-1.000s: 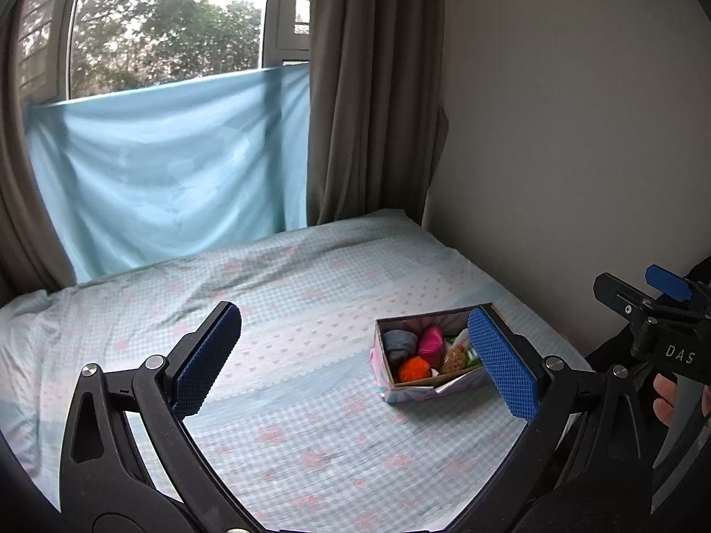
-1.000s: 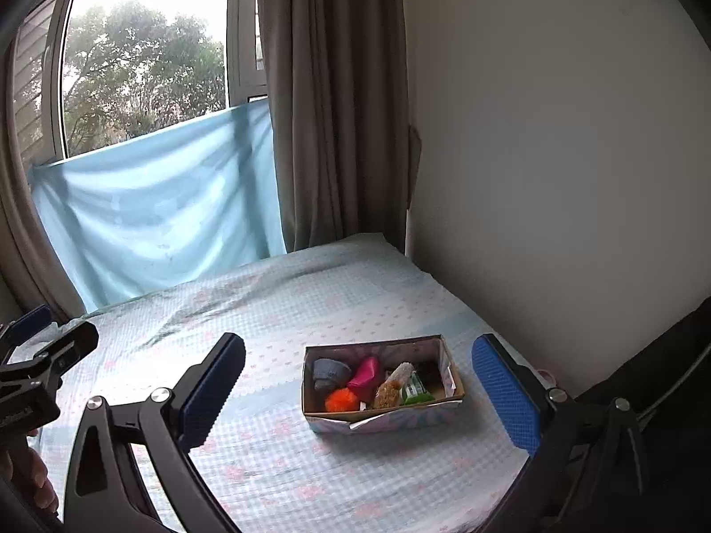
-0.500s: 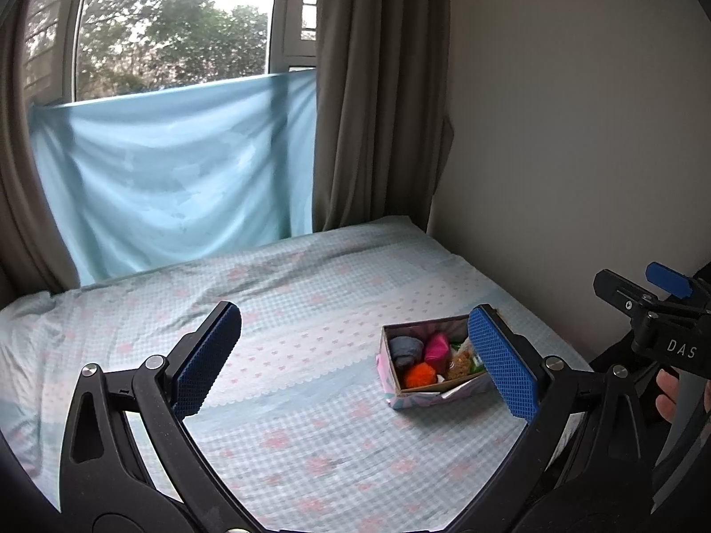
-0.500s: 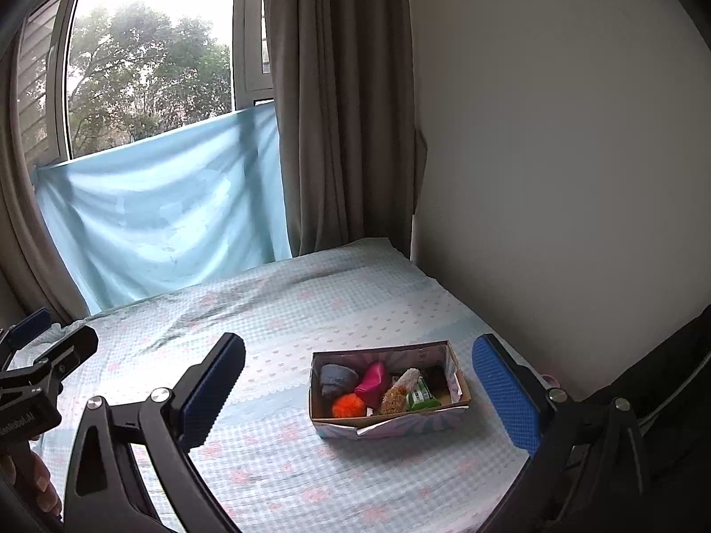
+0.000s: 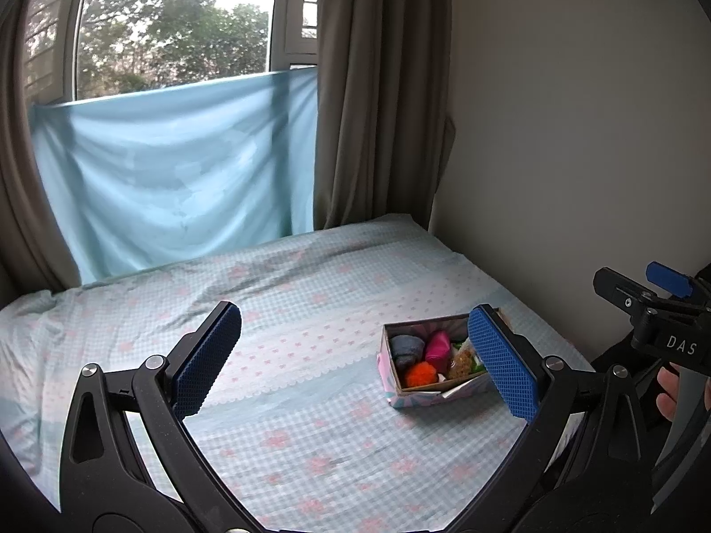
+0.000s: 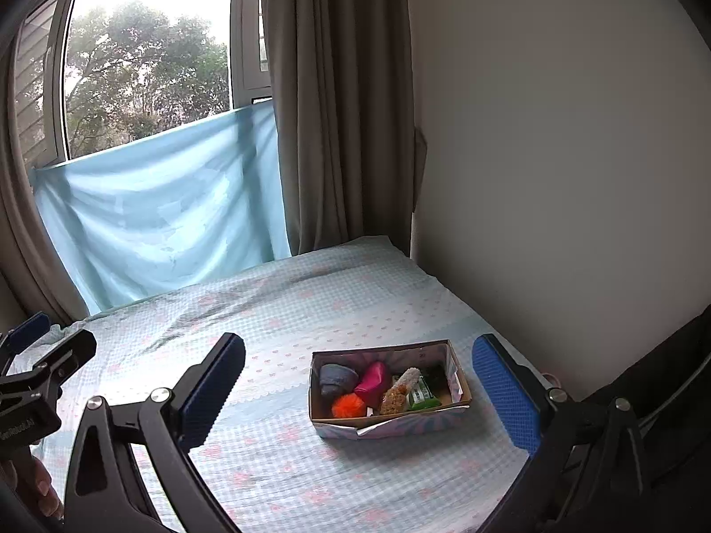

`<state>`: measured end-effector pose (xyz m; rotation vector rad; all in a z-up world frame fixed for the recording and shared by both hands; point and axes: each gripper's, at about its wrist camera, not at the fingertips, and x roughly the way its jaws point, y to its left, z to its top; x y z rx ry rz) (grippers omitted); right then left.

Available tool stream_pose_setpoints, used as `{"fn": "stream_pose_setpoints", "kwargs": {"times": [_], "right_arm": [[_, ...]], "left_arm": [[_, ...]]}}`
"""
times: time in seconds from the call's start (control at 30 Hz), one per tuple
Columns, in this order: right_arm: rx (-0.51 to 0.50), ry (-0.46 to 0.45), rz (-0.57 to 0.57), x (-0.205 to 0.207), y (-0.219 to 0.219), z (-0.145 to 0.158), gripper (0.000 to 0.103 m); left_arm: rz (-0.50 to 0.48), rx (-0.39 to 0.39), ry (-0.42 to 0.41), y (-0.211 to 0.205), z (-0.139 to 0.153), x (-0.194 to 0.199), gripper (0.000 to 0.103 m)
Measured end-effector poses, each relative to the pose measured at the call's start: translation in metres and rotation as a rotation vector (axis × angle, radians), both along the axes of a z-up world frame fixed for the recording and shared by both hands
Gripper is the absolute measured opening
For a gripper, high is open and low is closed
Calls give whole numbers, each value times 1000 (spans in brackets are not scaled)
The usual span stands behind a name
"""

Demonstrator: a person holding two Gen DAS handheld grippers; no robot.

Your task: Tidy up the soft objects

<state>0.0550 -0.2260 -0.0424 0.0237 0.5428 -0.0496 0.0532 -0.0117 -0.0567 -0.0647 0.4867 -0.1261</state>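
A small cardboard box (image 6: 457, 382) sits on the bed near the right edge. It holds a grey-blue soft piece (image 6: 335, 377), a magenta one (image 6: 373, 382), an orange pompom (image 6: 349, 405), a tan fuzzy piece (image 6: 400, 393) and a green one (image 6: 420, 395). The box also shows in the left wrist view (image 5: 393, 384), partly hidden by my left gripper's right finger. My left gripper (image 5: 355, 362) is open and empty, held back from the box. My right gripper (image 6: 360, 393) is open and empty, also held back, its jaws framing the box.
The bed (image 6: 289, 311) has a light blue checked sheet with pink motifs. A wall (image 6: 555, 155) runs along its right side. A blue cloth (image 6: 155, 222) hangs under the window, beside a brown curtain (image 6: 337, 111). The right gripper's body (image 5: 657, 311) shows at the left view's right edge.
Both grippers have pulled back and up from the box, which looks smaller and lower in both views. The jaws have stayed open.
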Motion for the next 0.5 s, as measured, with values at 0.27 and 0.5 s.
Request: {"fn": "stream_pose_setpoints", "kwargs": {"times": [0.27, 0.5], "right_arm": [[8, 0, -1, -2, -5, 0, 102], [8, -8, -3, -2, -8, 2, 102]], "left_arm": [[-4, 9, -4, -3, 2, -3, 102], [-2, 15, -14, -5, 3, -4, 102]]}}
